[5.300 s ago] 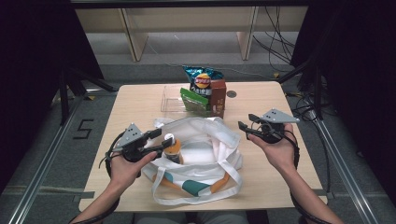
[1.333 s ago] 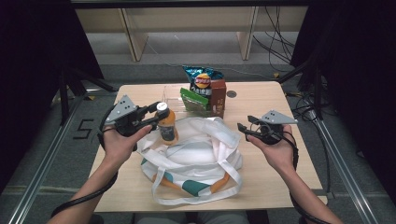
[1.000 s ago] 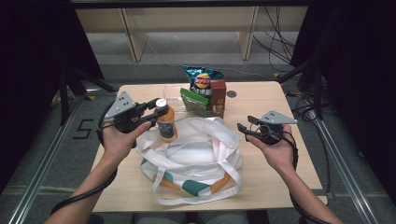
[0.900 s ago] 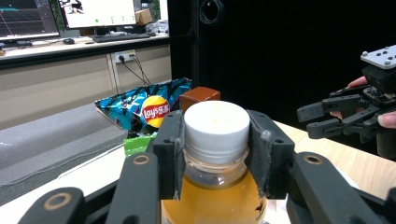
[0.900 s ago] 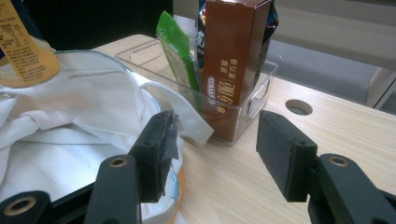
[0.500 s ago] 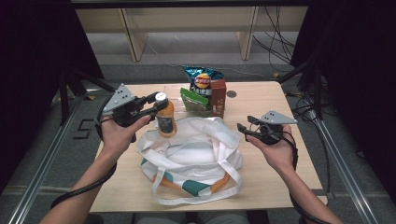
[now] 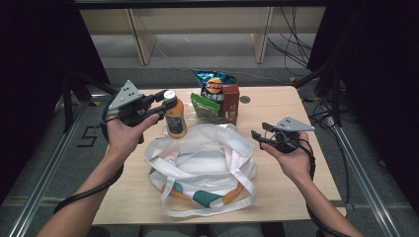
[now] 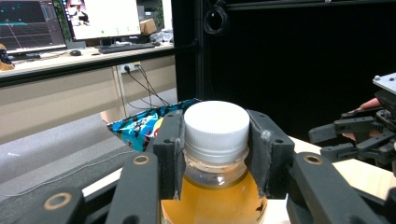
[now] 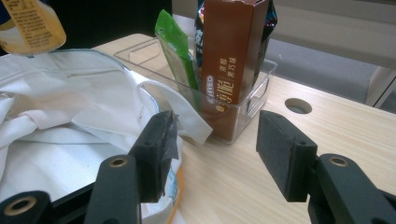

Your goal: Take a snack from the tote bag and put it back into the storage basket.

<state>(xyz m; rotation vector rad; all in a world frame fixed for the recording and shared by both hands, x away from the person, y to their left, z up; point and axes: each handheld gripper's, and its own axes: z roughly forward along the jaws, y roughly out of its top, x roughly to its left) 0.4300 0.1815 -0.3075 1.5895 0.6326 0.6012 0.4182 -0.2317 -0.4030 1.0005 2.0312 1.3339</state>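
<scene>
Spreading across the near half of the bench [image 7: 306, 163], the white tote bag [image 7: 207, 163] lies slumped with its mouth up, probably so goods can be lifted out. Behind it a clear bin [image 9: 254, 93] stands the brown carton [image 7: 230, 102] and snack packets upright. The left gripper [image 7: 160, 102] pinches the orange juice bottle [image 7: 175, 118] under its white cap [image 8: 216, 123], carrying it above the bag's far-left edge. The right gripper [image 7: 257, 137] waits spread and empty beside the bag.

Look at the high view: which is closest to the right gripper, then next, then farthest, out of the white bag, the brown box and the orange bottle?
From the right gripper:
1. White bag, right beside it, mid-table.
2. Brown box, behind the bag.
3. Orange bottle, across the table, held in the left gripper.
</scene>
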